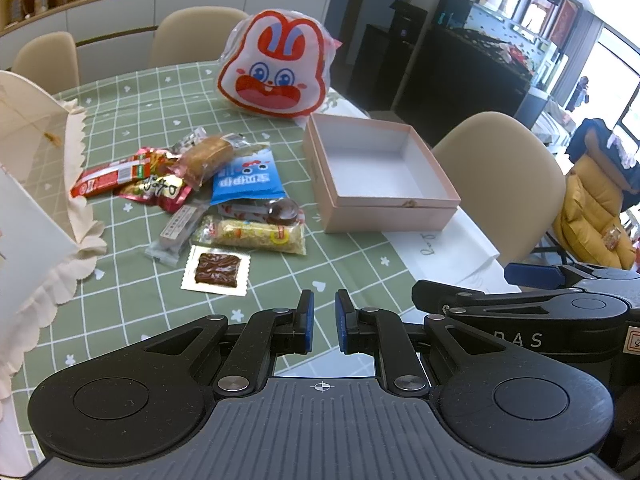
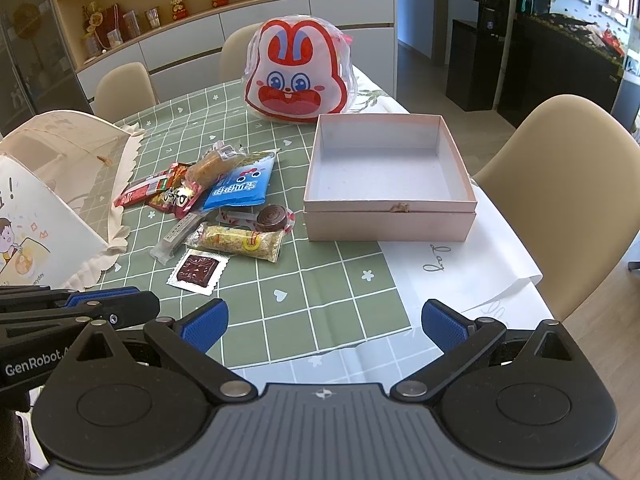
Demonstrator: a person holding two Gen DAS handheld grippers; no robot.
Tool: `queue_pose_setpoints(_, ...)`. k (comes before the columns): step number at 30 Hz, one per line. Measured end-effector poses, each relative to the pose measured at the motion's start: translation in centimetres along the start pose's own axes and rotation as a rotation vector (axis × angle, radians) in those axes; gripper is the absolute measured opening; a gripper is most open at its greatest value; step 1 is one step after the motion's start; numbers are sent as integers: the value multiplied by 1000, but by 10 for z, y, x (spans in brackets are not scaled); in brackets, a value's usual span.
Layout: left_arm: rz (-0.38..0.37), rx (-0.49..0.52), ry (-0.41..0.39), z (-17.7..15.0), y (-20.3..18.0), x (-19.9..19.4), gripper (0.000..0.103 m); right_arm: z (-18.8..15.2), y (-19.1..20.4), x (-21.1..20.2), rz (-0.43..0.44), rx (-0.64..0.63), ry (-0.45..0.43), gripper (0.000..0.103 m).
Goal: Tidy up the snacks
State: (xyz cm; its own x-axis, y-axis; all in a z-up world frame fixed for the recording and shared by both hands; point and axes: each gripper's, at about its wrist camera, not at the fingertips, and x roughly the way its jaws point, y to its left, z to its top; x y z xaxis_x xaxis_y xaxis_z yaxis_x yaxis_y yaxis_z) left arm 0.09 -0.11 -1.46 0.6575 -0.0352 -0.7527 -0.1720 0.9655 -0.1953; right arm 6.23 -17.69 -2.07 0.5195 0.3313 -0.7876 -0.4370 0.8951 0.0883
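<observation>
Snack pile [image 2: 216,208]: loose heap of wrapped items on the green checked tablecloth [image 2: 312,292], left of the box, mid-table
- Square clear packet with dark brown slab [image 2: 197,270], nearest item of the heap, lying flat and a little apart from the rest
- Long yellow crumbly bar in clear wrap [image 2: 240,242], just beyond the brown slab packet, lying crosswise
- Round chocolate swirl piece in clear wrap [image 2: 273,218], touching the far side of the yellow bar
- Grey-white stick packet [image 2: 176,238], left of the yellow bar, lying at a slant
- Blue pouch with cartoon face [image 2: 240,188], middle of the heap, partly over its neighbours
- Golden cake in clear wrap [image 2: 212,166], resting on the far left of the blue pouch
- Red packets [image 2: 160,192], two or three overlapping, far left of the heap

Pink box [image 2: 390,224]: square, lid off, white inside, nothing in it; right of the heap, partly on a white printed sheet [image 2: 460,272]

Rabbit-face bag [image 2: 298,76]: red and white, upright, far side of the table behind the box

Mesh food cover [image 2: 60,152]: cream, frilled edge, far left; white printed card [image 2: 36,236] in front of it

Beige chairs [image 2: 568,184]: around the table

Left gripper [image 1: 323,322]: low over the near table edge, blue pads nearly together with a narrow gap, nothing between them

Right gripper [image 2: 324,326]: beside the left, low over the near edge, jaws spread wide, holding nothing
</observation>
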Motion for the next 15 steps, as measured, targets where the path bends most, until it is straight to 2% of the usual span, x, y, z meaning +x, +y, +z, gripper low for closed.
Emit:
queue_pose_setpoints(12, -1, -33, 19, 5, 7, 8, 15, 2, 0, 4, -6, 2, 14, 103)
queue_pose_setpoints(15, -42, -82, 36, 7, 17, 17, 15, 5, 0, 6, -15, -1, 20, 103)
